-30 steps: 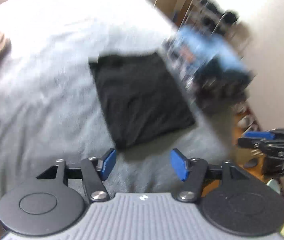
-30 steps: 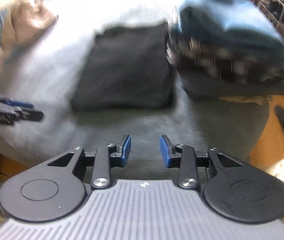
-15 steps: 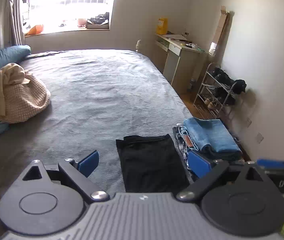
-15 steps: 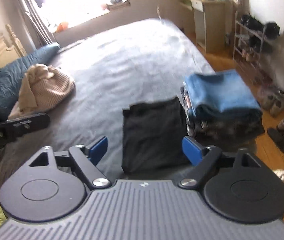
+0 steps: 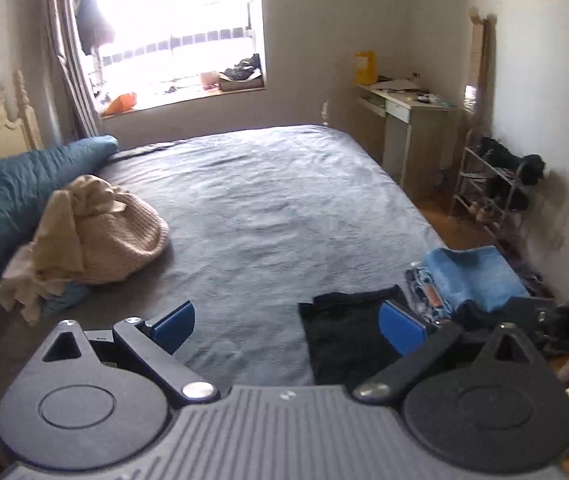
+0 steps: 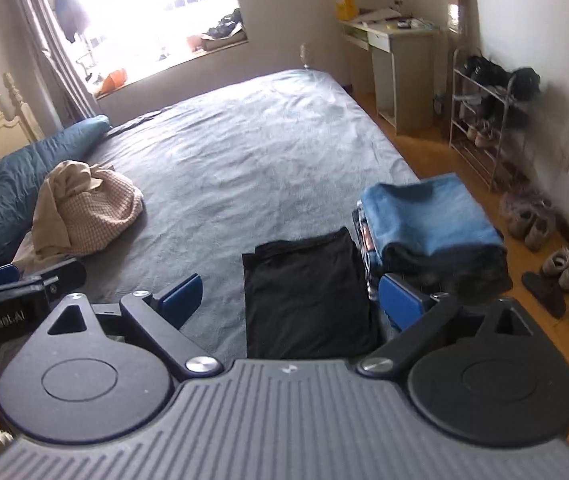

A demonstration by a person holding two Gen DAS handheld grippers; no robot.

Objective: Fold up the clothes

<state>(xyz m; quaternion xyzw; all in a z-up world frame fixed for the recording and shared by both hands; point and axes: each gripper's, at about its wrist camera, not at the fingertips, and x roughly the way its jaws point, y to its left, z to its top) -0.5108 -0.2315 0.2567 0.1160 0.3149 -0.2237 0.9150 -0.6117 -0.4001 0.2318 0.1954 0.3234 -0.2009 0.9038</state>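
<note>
We hold the left gripper and right gripper angled down, jaws opening, empty, above the folded black garment.

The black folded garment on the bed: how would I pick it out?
Find the grey bed. At its near edge, beside the stack of folded clothes topped in blue, lies the black folded garment. It alone is a single flat, plain black rectangle.

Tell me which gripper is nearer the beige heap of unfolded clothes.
Left. The left gripper hangs just right of the beige heap; the right gripper is farther right, above the folded black garment.
</note>
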